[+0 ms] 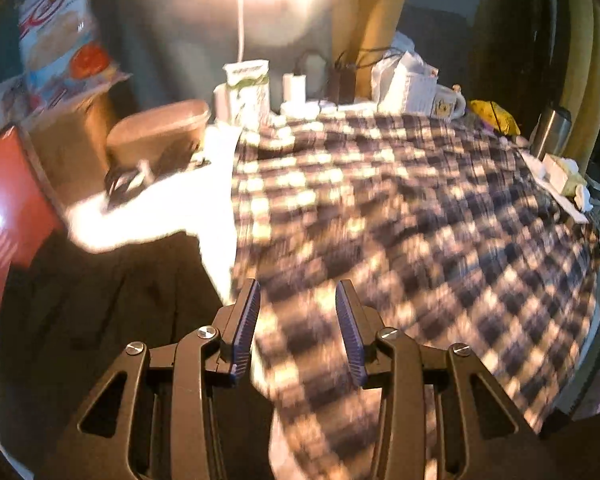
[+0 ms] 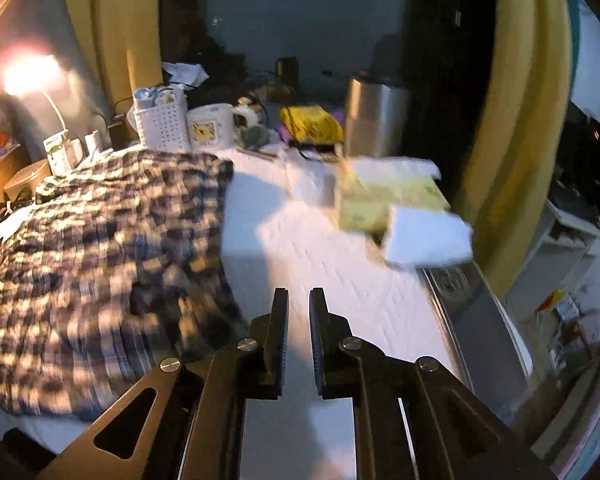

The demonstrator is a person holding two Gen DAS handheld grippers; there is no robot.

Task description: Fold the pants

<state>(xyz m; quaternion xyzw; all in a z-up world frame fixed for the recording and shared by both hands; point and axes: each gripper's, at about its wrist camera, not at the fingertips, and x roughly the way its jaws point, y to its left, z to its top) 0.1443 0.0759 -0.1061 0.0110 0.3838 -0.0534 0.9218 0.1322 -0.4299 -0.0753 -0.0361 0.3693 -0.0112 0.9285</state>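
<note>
The pants (image 1: 400, 208) carry a check of dark navy and cream squares. The tabletop (image 2: 320, 264) under them is white. The left tool (image 1: 298, 300) is black with blue ribbed pads (image 1: 249, 320); the right tool (image 2: 299, 312) is black throughout. A mug (image 2: 210, 126) is cream with a yellow motif, beside a white lattice basket (image 2: 162, 124). A yellow packet (image 2: 310, 124) lies near a silver flask (image 2: 374, 118). The curtains (image 2: 112, 32) are mustard yellow.

Plaid pants (image 2: 100, 240) on white table (image 2: 332, 272)
</note>
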